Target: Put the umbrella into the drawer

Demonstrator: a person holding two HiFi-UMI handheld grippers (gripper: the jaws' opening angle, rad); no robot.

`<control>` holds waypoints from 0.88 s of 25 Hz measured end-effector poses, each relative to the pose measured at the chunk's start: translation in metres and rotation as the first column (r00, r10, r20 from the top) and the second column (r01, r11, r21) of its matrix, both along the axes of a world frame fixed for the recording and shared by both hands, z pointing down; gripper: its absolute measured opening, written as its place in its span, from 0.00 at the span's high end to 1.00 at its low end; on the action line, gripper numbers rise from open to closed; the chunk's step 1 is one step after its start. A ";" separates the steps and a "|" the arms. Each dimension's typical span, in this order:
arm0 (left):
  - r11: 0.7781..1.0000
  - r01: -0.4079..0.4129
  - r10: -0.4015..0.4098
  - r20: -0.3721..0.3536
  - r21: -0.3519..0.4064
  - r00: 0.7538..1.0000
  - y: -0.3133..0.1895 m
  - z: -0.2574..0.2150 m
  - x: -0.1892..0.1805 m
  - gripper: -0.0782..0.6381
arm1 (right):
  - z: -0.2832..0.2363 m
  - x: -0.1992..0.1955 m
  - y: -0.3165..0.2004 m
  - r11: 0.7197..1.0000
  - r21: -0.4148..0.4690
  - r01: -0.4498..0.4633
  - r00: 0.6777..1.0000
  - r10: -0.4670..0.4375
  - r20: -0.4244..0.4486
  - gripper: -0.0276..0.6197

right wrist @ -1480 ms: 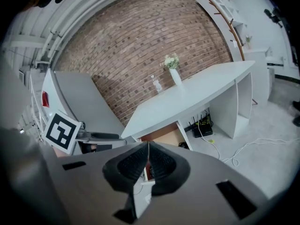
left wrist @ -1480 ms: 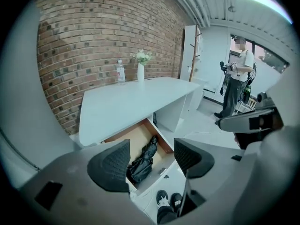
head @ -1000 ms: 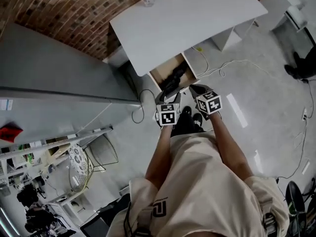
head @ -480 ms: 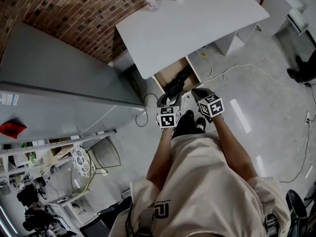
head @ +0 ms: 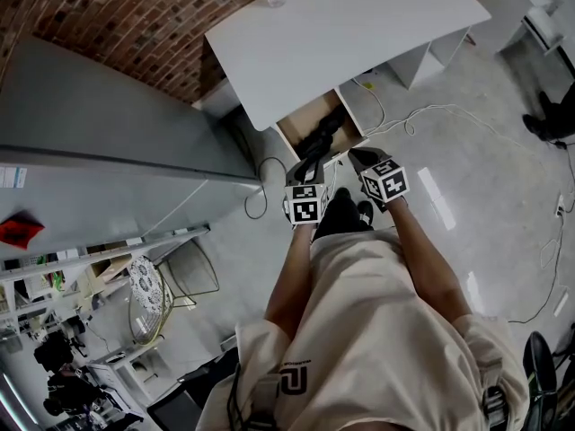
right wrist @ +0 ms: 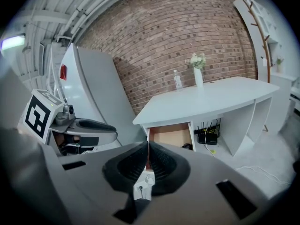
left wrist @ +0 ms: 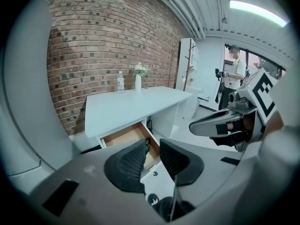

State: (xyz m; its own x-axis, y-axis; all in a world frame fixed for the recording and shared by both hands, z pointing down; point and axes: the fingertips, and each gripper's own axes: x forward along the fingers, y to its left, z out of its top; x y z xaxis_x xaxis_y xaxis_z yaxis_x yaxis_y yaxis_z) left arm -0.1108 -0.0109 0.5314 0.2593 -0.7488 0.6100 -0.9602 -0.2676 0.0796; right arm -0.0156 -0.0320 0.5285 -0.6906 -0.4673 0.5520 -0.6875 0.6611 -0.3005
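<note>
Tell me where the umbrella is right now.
In the head view, the black umbrella lies inside the open drawer, near the middle of the picture, under the near edge of the white desk at its end nearer the brick wall.

Brick wall: rough, matt, red-brown. Desk top: smooth matt white, laminate look. Drawer inside: bare light wood. Floor: grey, polished, glossy glare streaks. Umbrella: matt black fabric. Shirt: beige cloth, creased.
</note>
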 end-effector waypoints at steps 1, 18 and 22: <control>1.000 0.006 -0.006 -0.002 0.002 1.000 -0.001 0.000 -0.001 0.76 | 0.000 0.001 -0.001 1.000 0.001 -0.002 1.000 0.002 -0.001 0.85; 0.999 0.027 -0.028 -0.037 -0.022 0.999 0.001 0.001 0.000 0.88 | 0.002 0.003 0.000 1.000 -0.008 -0.012 1.000 0.012 0.024 0.85; 0.999 0.024 -0.026 -0.031 -0.033 0.999 0.002 0.003 0.001 0.88 | 0.004 0.006 0.002 1.000 -0.017 -0.014 1.000 0.014 0.024 0.85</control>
State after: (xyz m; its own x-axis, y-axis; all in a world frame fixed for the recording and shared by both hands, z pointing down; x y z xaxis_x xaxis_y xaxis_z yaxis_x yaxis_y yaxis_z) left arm -0.1097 -0.0087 0.5341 0.2604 -0.7348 0.6263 -0.9634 -0.2403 0.1186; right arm -0.0099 -0.0305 0.5329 -0.6974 -0.4681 0.5428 -0.6891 0.6461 -0.3281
